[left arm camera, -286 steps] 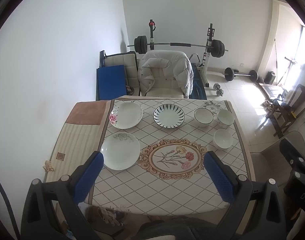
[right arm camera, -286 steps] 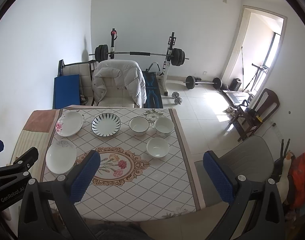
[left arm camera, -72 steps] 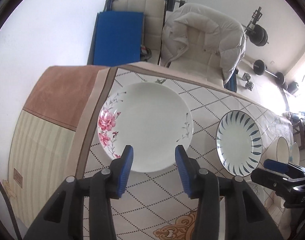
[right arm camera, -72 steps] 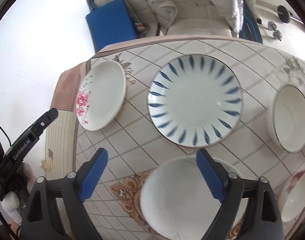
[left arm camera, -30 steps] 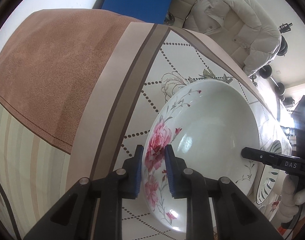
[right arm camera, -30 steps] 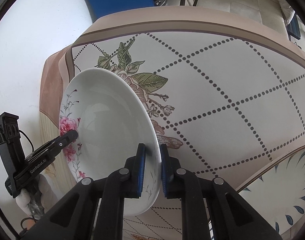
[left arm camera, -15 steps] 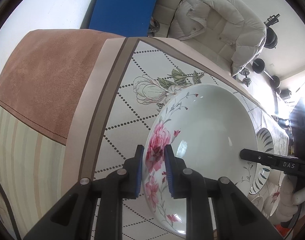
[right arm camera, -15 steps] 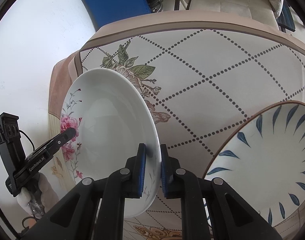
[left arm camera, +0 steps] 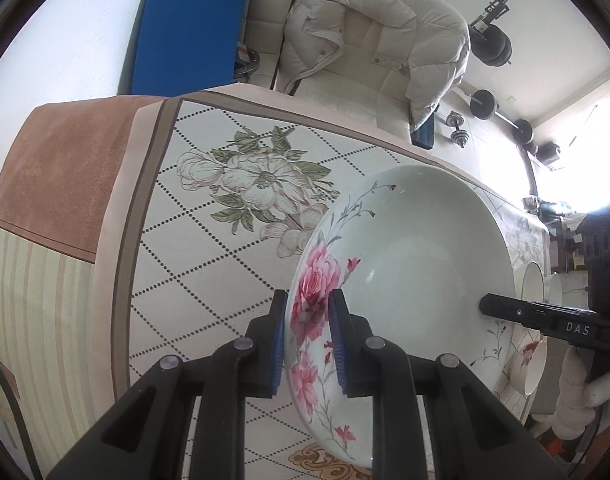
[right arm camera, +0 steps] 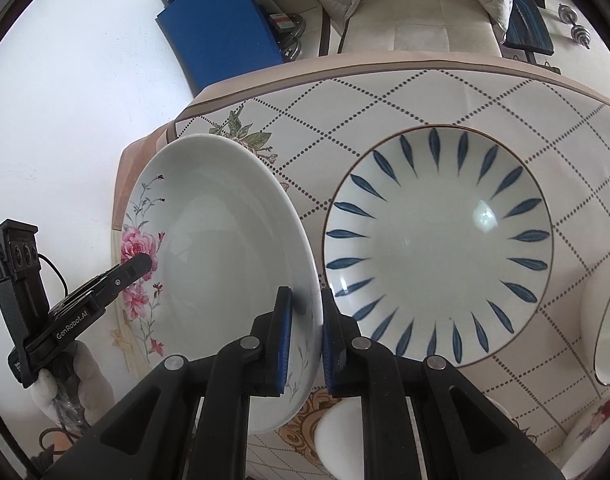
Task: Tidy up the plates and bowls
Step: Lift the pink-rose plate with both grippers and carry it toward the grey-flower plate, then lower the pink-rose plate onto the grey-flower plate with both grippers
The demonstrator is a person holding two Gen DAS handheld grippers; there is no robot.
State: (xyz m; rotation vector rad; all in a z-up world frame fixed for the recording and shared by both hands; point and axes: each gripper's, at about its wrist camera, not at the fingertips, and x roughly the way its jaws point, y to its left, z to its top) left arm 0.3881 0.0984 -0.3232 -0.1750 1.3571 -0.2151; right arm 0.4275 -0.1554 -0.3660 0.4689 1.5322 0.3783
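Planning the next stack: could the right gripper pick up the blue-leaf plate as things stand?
Probably not: the right gripper has its jaws shut on the pink-flower plate. The blue-leaf plate lies uncovered beside it.

White plate (left arm camera: 417, 248) bears pink roses; blue-leafed plate (right arm camera: 437, 240).

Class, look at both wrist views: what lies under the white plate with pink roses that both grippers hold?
Beneath the lifted rose plate is the diamond-dotted tablecloth with its printed flower. The cloth directly behind the plate is hidden.

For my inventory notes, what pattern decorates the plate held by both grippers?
Pink roses on white plate, clearest in left wrist view.
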